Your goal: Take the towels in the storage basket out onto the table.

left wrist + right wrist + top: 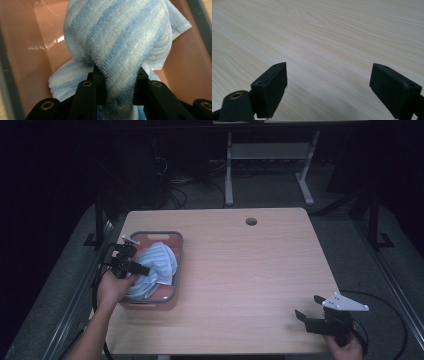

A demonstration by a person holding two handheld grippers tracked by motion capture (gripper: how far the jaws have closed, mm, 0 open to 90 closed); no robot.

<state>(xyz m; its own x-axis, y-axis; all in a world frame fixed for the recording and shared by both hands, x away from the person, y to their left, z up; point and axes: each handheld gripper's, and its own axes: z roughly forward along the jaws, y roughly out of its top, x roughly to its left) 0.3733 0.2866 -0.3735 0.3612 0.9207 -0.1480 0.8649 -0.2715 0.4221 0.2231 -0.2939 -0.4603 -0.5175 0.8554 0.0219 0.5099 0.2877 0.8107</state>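
Observation:
A blue-and-white striped towel lies bunched in a pink bin with a grey rim at the table's left. My left gripper is over the bin's left side, shut on a fold of the striped towel; the cloth is squeezed between its two black jaws, above the pink bin floor. At the table's front right corner my right gripper is held open above bare wood. In the right gripper view its jaws stand wide apart around the gripper's gap, with nothing between them.
The light wooden table has a round cable hole near its far edge. A white desk frame and cables stand on the dark floor beyond. Black cables trail off both grippers at the table's sides.

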